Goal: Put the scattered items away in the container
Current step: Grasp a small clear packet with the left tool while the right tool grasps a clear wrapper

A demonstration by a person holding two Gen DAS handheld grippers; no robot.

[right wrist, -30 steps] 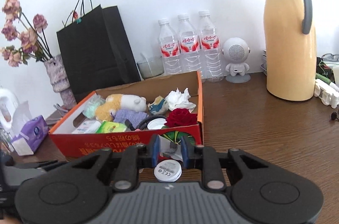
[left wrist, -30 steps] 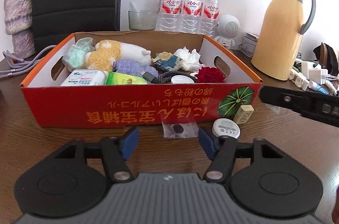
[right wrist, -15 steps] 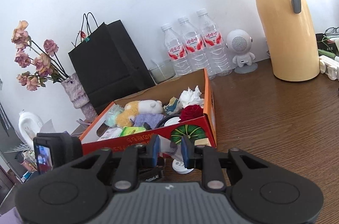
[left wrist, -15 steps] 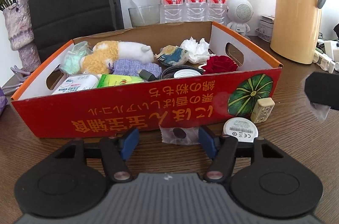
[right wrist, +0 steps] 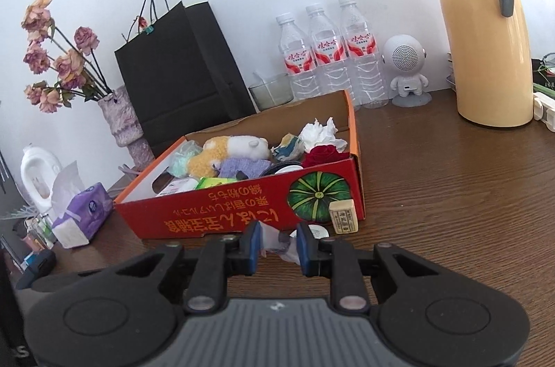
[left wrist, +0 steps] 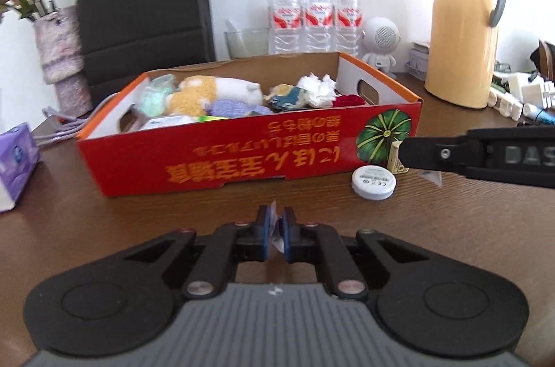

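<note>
The red cardboard box (left wrist: 222, 159) holds a plush toy, tissue, a red rose and other items; it also shows in the right wrist view (right wrist: 242, 211). My left gripper (left wrist: 275, 231) is shut on a small clear plastic packet (left wrist: 275, 228), in front of the box. My right gripper (right wrist: 277, 242) is shut on a clear plastic wrapper (right wrist: 275, 240) near the box's front right corner; its finger shows in the left wrist view (left wrist: 451, 153). A white round disc (left wrist: 374, 183) and a mahjong tile (right wrist: 342, 216) lie on the table by that corner.
A yellow thermos jug (left wrist: 463, 27), three water bottles (left wrist: 312, 16), a white robot speaker (left wrist: 381, 41), a glass bowl (right wrist: 270, 91), a black paper bag (left wrist: 142, 2) and a vase of dried flowers (right wrist: 121, 117) stand behind the box. A purple tissue pack (right wrist: 81, 216) lies left.
My left gripper has closed on the clear packet and pulled back from the box. My right gripper still holds its wrapper and has shifted above the disc and tile.
</note>
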